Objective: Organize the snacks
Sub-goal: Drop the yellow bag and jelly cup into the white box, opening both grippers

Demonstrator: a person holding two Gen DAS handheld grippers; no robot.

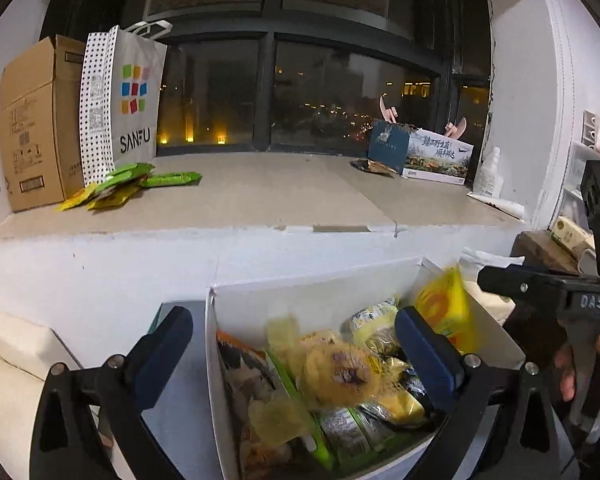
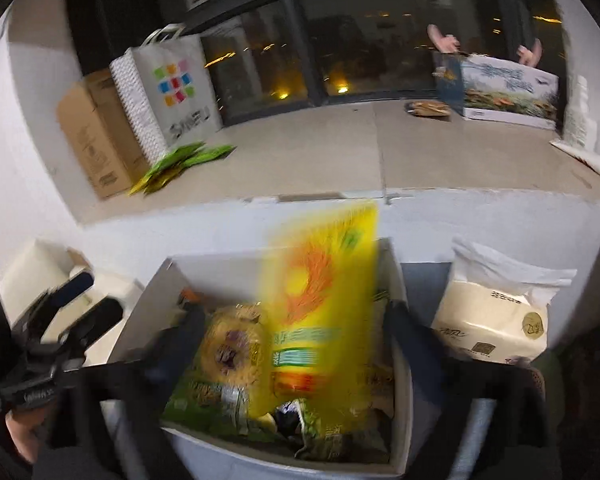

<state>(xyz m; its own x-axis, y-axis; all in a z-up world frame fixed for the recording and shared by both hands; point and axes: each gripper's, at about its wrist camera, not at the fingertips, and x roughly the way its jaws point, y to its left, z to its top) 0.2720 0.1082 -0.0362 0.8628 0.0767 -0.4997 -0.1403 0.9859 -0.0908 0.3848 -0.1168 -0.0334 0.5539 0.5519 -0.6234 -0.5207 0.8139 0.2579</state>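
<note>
The left gripper (image 1: 294, 354) was held with jaws wide over the white box (image 1: 320, 284) of snacks; a yellow packet (image 2: 320, 300) was seen blurred between the right gripper's (image 2: 296, 344) spread jaws; green packets (image 1: 140, 182) were piled on the far ledge (image 1: 260, 196).

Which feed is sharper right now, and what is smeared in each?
Left wrist view is mostly sharp: the SANFU bag reads clearly, only the yellow snack packet and the box's contents blur. Right wrist view is motion-smeared throughout, worst on that packet; window lights streak.
</note>
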